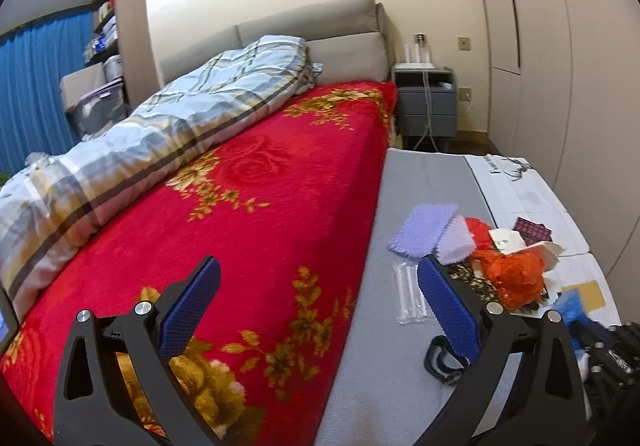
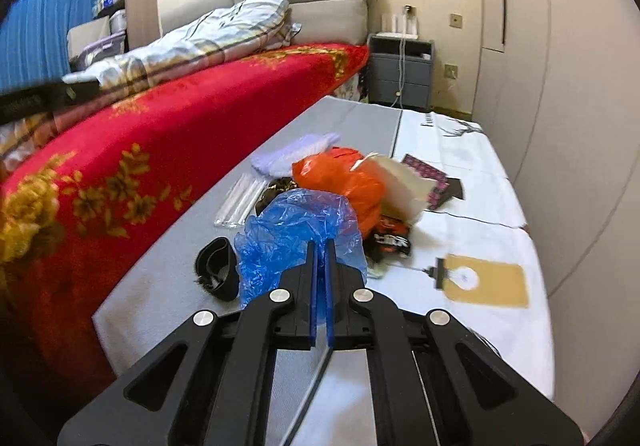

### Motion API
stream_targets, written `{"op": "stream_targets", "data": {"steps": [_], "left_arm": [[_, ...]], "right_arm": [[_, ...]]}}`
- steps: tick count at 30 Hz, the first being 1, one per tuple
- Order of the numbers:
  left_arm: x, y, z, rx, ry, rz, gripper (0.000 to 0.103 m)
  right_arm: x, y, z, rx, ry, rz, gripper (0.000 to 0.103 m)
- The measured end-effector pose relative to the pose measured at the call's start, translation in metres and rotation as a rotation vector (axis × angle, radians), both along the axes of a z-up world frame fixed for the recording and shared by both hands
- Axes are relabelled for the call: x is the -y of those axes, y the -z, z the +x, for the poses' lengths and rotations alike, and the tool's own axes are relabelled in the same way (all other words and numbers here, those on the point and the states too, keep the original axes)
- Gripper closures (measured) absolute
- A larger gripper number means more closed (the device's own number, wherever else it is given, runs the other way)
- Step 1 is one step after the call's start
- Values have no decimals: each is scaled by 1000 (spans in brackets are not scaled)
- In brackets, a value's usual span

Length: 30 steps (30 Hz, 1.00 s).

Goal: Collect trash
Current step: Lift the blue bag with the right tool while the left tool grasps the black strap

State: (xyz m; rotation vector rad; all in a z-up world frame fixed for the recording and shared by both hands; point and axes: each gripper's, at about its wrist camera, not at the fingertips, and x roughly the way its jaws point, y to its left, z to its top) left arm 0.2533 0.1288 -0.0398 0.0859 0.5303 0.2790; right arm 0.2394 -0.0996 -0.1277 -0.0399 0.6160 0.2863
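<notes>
Trash lies heaped on a low grey-and-white cloth-covered worktop (image 2: 460, 182) beside a bed with a red floral plush blanket (image 1: 256, 182). The right gripper (image 2: 320, 246) has its jaws pressed together on a crumpled blue plastic bag (image 2: 288, 234), which stands at the near end of the heap. Just behind it sits a crumpled orange plastic bag (image 2: 340, 182), with a cream paper carton (image 2: 400, 186) leaning against its right side. A clear plastic packet (image 2: 240, 198) lies flat on the grey cloth to the left, and a black strap loop (image 2: 216, 266) rests near the blue bag. Two lilac bristly pads (image 1: 432, 232) sit at the far left of the heap. The left gripper (image 1: 320, 274) hovers above the bed's edge, jaws spread wide and empty.
</notes>
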Motion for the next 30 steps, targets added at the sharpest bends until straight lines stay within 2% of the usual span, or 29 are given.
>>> {"op": "stream_targets", "data": {"steps": [4,10,14,17,21,23,26,30], "left_arm": [[9,-1,-2,11,3,26,8],[26,-8,-15,47,4,55,8],[33,-15,-27,79,17,30,8],[45,-17,-33,72,32,-9,8],[64,-15,-40,67,55,5,8],[73,-15,-45,66,65,-23,8],[88,-8,-49,53,89,-99,8],[119,7,-50,35,114,-94,8]], "right_arm": [[14,-19,-31,26,24,-14,100],[34,-44,-73,62,63,20,100],[48,-56,-104,94,80,17,100],[62,-66,-123,117,104,26,100],[88,-77,-140,141,148,44,100],[102,-83,-146,148,175,55,100],[120,-92,-154,170,212,52,99],[156,-103,-164,191,253,39,99]]}}
